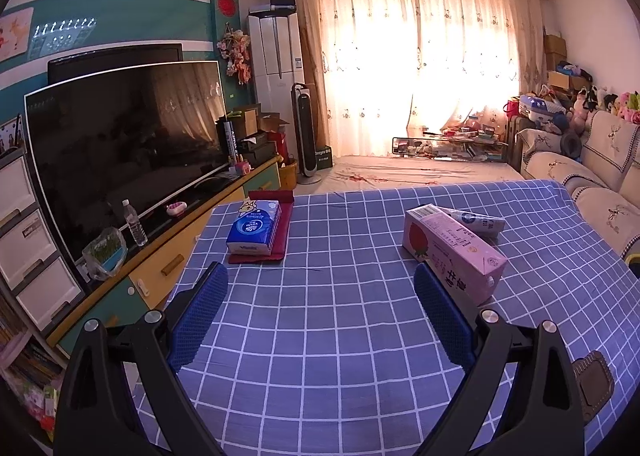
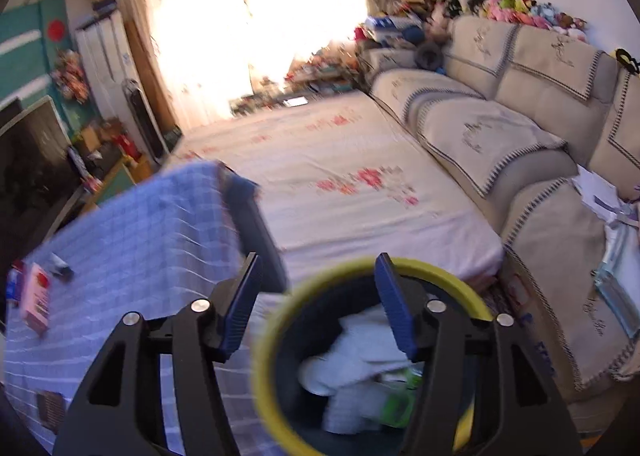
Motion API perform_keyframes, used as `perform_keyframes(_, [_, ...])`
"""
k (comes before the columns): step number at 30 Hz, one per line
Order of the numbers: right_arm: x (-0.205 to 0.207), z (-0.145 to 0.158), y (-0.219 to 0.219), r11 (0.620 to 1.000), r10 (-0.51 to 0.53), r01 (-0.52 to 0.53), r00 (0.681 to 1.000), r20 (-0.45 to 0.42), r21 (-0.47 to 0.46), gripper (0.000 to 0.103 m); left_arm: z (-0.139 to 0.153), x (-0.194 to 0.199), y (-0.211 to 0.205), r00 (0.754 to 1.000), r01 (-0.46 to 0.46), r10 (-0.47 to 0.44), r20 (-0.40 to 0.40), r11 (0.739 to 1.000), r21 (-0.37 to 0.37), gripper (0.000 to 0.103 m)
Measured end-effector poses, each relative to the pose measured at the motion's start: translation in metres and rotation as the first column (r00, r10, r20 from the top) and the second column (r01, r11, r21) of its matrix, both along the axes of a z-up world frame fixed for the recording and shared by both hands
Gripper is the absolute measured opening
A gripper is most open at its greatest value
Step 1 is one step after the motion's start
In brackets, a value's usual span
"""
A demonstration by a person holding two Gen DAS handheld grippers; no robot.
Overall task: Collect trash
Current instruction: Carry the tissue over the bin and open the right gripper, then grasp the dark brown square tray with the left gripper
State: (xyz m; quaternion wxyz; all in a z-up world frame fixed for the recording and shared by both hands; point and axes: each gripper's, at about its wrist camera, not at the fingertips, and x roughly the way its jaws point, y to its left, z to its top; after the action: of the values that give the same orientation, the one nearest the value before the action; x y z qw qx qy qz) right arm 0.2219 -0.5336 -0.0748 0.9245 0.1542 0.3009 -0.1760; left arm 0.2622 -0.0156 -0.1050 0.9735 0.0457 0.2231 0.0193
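Hovering over the blue-and-white checked tablecloth (image 1: 320, 316), the left gripper (image 1: 320, 308) has its blue-padded jaws spread wide, nothing between them. Pink rectangular milk carton with a strawberry print (image 1: 452, 252) lies on its side at centre right of the left wrist view, just beyond the right-hand finger; whether they touch I can't tell. White-and-blue squeeze tube (image 1: 476, 220) lies right behind the carton, against it. Blue-and-white soft tissue pack (image 1: 254, 228) sits on a dark red flat tray (image 1: 280, 240), centre left, well apart from the carton.

Right wrist view is motion-blurred. Right gripper (image 2: 316, 300) is parted, empty, positioned above the dark round bin with a yellow rim (image 2: 272, 336) at bottom centre. Crumpled white paper (image 2: 352, 356) and something green (image 2: 400, 400) lie inside the bin. Carton shows at far left edge there, on the cloth.
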Motion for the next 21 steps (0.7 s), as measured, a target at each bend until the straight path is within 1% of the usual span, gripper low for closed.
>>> perform_keyframes(1, [0.003, 0.007, 0.013, 1.0, 0.021, -0.021, 0.999, 0.041, 0.01, 0.059, 0.0, -0.001, 0.0, 1.0, 0.004, -0.004, 0.0, 1.0, 0.003, 0.093])
perform_keyframes(3, [0.013, 0.018, 0.038, 0.998, 0.065, -0.067, 0.992, 0.107, 0.016, 0.065, 0.0, 0.0, -0.004, 1.0, 0.012, -0.012, 0.0, 1.0, 0.01, 0.093])
perform_keyframes(4, [0.019, 0.021, 0.051, 0.996, 0.083, -0.085, 0.988, 0.13, 0.01, 0.065, -0.001, 0.0, -0.005, 1.0, 0.017, -0.017, -0.001, 1.0, 0.013, 0.093])
perform_keyframes(7, [0.038, 0.018, 0.084, 0.99, 0.138, -0.139, 0.977, 0.163, -0.003, 0.066, -0.001, 0.0, -0.008, 0.999, 0.034, -0.034, -0.006, 0.999, 0.019, 0.093])
perform_keyframes(8, [0.043, 0.016, 0.093, 0.988, 0.155, -0.155, 0.974, 0.164, -0.01, 0.066, -0.002, 0.0, -0.01, 0.999, 0.04, -0.04, -0.007, 0.999, 0.022, 0.093])
perform_keyframes(10, [0.049, 0.009, 0.108, 0.983, 0.184, -0.178, 0.974, 0.13, -0.052, 0.067, -0.004, 0.0, -0.013, 0.999, 0.053, -0.053, -0.013, 0.998, 0.029, 0.093])
perform_keyframes(12, [0.052, 0.005, 0.115, 0.979, 0.197, -0.189, 0.973, 0.119, -0.073, 0.072, -0.004, 0.0, -0.016, 0.997, 0.075, -0.074, -0.021, 0.997, 0.02, 0.093])
perform_keyframes(15, [0.056, -0.003, 0.121, 0.975, 0.205, -0.196, 0.975, 0.085, -0.107, 0.072, -0.004, -0.001, -0.026, 0.994, 0.106, -0.105, -0.032, 0.994, 0.01, 0.093])
perform_keyframes(16, [0.057, -0.004, 0.12, 0.975, 0.203, -0.195, 0.975, 0.085, -0.103, 0.072, -0.004, -0.001, -0.03, 0.991, 0.121, -0.121, -0.052, 0.993, -0.006, 0.093])
perform_keyframes(18, [0.054, -0.003, 0.118, 0.978, 0.194, -0.185, 0.976, 0.099, -0.093, 0.073, -0.002, -0.002, -0.039, 0.981, 0.162, -0.169, -0.1, 0.984, -0.071, 0.093])
perform_keyframes(19, [0.053, -0.002, 0.117, 0.979, 0.191, -0.181, 0.976, 0.102, -0.095, 0.073, -0.001, -0.005, -0.046, 0.972, 0.191, -0.203, -0.119, 0.976, -0.11, 0.093])
perform_keyframes(21, [0.051, -0.001, 0.115, 0.979, 0.192, -0.182, 0.975, 0.109, -0.089, 0.075, 0.0, -0.013, -0.064, 0.952, 0.25, -0.271, -0.14, 0.956, -0.152, 0.094])
